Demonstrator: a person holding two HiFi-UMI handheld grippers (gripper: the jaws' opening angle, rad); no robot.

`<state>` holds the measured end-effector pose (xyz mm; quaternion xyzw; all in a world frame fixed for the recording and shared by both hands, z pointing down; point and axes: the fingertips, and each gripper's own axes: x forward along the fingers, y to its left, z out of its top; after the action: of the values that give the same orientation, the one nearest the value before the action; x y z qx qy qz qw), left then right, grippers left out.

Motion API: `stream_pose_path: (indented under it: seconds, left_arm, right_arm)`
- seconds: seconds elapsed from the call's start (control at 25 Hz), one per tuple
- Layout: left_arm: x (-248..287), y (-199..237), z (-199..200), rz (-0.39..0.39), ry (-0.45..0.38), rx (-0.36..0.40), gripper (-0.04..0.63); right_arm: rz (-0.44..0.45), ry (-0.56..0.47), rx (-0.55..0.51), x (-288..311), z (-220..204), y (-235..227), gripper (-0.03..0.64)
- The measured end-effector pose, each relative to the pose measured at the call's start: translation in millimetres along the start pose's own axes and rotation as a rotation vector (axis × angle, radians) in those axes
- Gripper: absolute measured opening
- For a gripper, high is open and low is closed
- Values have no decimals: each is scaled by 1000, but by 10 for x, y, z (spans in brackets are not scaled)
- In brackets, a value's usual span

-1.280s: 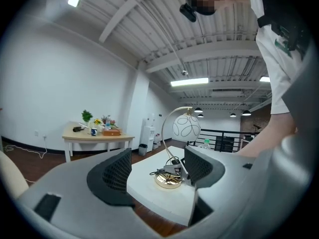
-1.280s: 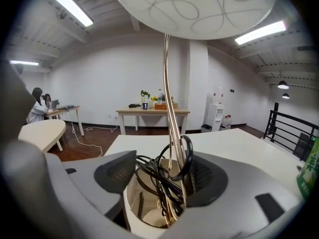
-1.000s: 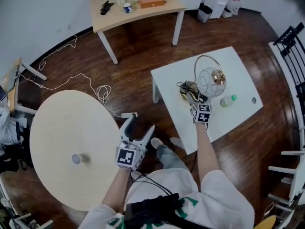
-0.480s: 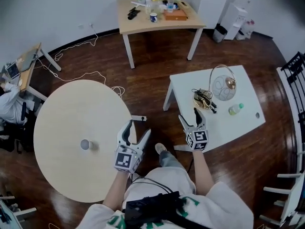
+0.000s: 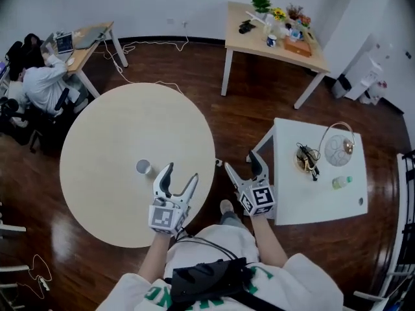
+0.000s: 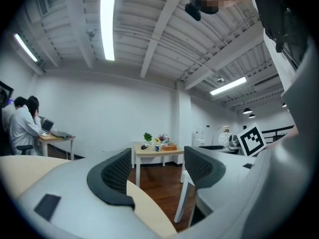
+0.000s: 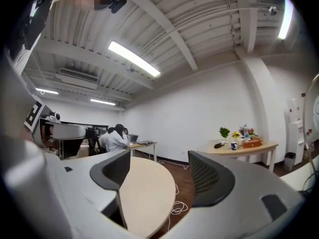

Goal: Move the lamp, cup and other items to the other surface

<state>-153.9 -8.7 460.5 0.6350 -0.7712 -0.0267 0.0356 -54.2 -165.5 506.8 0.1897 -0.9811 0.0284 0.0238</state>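
The lamp [image 5: 336, 149], with a globe shade, a hoop arm and a bundled cord at its base, stands on the white square table [image 5: 311, 199] at the right. Close by lie a small bottle [image 5: 342, 182] and a tiny dark item [image 5: 360, 201]. A cup [image 5: 143, 167] sits on the round beige table [image 5: 117, 135]. My left gripper [image 5: 181, 173] hovers over that table's near-right edge, open and empty. Between the two tables my right gripper [image 5: 244, 162] is also open and empty. The left gripper view shows the lamp [image 6: 227, 133] far right; the right gripper view shows the round table [image 7: 147, 193].
A wooden table [image 5: 272, 31] with plants, a mug and a box stands at the back. A person [image 5: 39, 76] sits at a desk at the far left, with cables on the dark wood floor nearby. A white appliance [image 5: 363, 76] stands at the back right.
My right gripper has drawn back from the lamp's base to the gap between the tables, empty. The head view has swung left, so the round table and cup sit nearer the middle.
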Motion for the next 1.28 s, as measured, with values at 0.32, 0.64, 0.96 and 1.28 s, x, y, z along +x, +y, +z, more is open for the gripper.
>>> stream_pose_path:
  seconds: [0.32,0.64,0.96,1.28]
  left_arm:
    - [-634,699,98,228,-28,6,331]
    - [-1186,1138,66,412,-31,34,331]
    - [-1560,1351,73,526,-49,-40,327]
    - [-1794,1470,-232,572,-28,-19,327]
  right_arm:
    - [271,-24,-12,561,99,1098,370]
    - [494,-21,-16,838,146,1992,370]
    - [605,8,-3,928,73,2406,367]
    - [644,130,-39,959,-357,2540,365]
